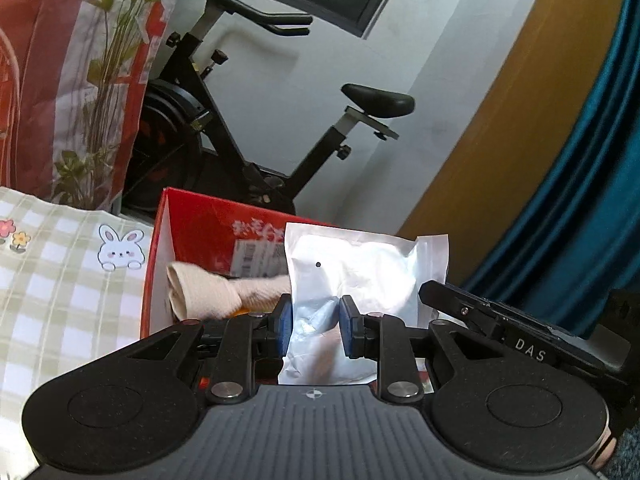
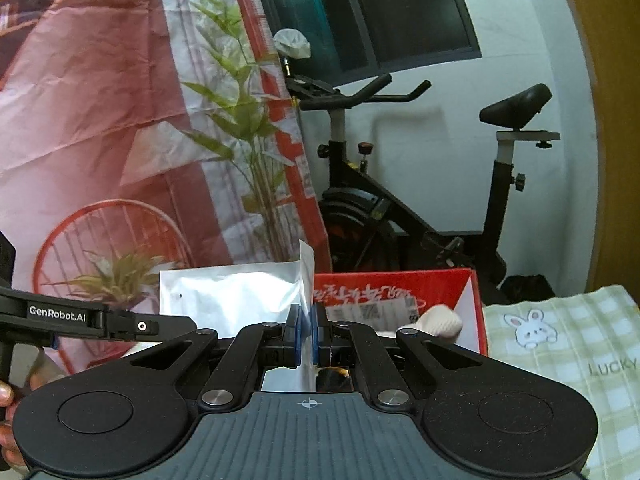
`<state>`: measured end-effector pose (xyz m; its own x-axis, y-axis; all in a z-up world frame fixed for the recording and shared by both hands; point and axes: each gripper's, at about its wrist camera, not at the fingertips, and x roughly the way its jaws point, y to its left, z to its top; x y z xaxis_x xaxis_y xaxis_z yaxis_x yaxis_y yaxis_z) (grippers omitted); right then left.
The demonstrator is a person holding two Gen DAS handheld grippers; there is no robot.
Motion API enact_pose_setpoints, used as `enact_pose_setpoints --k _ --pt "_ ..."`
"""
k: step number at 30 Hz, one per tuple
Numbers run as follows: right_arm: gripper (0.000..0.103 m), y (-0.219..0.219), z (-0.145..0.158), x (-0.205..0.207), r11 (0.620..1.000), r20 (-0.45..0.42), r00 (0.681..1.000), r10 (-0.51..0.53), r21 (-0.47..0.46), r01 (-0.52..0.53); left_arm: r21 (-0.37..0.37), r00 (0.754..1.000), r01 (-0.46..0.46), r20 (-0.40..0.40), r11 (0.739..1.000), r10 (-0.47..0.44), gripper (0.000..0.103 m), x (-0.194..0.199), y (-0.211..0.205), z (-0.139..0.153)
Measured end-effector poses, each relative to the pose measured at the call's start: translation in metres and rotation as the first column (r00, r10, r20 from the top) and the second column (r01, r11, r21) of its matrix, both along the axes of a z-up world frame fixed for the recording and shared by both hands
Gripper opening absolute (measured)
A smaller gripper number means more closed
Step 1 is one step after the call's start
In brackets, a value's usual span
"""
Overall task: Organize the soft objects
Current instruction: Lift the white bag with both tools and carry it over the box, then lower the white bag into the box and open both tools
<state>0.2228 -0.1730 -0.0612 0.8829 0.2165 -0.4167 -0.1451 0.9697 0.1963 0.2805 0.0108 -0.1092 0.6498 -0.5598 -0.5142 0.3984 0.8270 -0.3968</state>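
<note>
Both grippers hold one white plastic pouch (image 1: 360, 272) in the air in front of a red cardboard box (image 1: 200, 220). My left gripper (image 1: 315, 326) is shut on the pouch's soft bulge, its blue pads pressing either side. In the right wrist view my right gripper (image 2: 307, 334) is shut on a thin upturned edge of the same pouch (image 2: 232, 296). A rolled cream cloth (image 1: 208, 292) lies inside the box, and it shows again as the cream cloth (image 2: 440, 322) in the red box (image 2: 472, 304). The right gripper's body (image 1: 520, 340) juts in at the left view's right side.
A green checked cloth with a rabbit print (image 1: 60, 272) covers the surface beside the box. A black exercise bike (image 2: 420, 216) stands against the white wall behind. A red and white backdrop with printed plants (image 2: 120, 120) hangs at the left. A hand (image 2: 8, 420) holds the left gripper.
</note>
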Motion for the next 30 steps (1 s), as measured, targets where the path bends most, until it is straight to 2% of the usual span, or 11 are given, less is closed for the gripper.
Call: enact_pose_setpoints --k 9,17,18,19,23,26,30 --pt "0.005 -0.004 -0.031 0.050 0.999 -0.087 0.996 -0.031 -0.027 0.029 0.086 0.998 -0.020 -0.052 0.996 0.025 0.026 0.043 -0.010 -0.017" --pt "0.005 -0.006 -0.059 0.061 0.998 -0.163 0.985 -0.051 -0.044 0.045 0.151 0.996 -0.007 -0.085 0.989 0.020 0.027 0.053 -0.015 -0.034" --pt "0.008 -0.005 -0.061 0.061 0.998 -0.168 0.984 -0.058 -0.047 0.050 0.156 0.996 -0.007 -0.082 0.988 0.020 0.027 0.054 -0.015 -0.034" --pt "0.009 -0.005 -0.061 0.061 0.997 -0.169 0.984 -0.062 -0.056 0.053 0.162 0.997 -0.008 -0.080 0.987 0.021 0.030 0.054 -0.016 -0.034" --pt "0.018 -0.003 -0.062 0.058 0.993 -0.160 0.984 -0.083 -0.093 0.069 0.184 0.999 -0.009 -0.047 0.983 0.018 0.060 0.050 -0.015 -0.033" --pt "0.019 -0.004 -0.061 0.053 0.990 -0.142 0.985 -0.100 -0.109 0.085 0.183 0.999 -0.021 -0.023 0.983 0.025 0.069 0.046 -0.011 -0.029" --pt "0.022 -0.004 -0.056 0.038 0.989 -0.101 0.990 -0.101 -0.119 0.089 0.177 0.999 -0.019 0.031 0.984 0.014 0.077 0.028 -0.003 -0.019"
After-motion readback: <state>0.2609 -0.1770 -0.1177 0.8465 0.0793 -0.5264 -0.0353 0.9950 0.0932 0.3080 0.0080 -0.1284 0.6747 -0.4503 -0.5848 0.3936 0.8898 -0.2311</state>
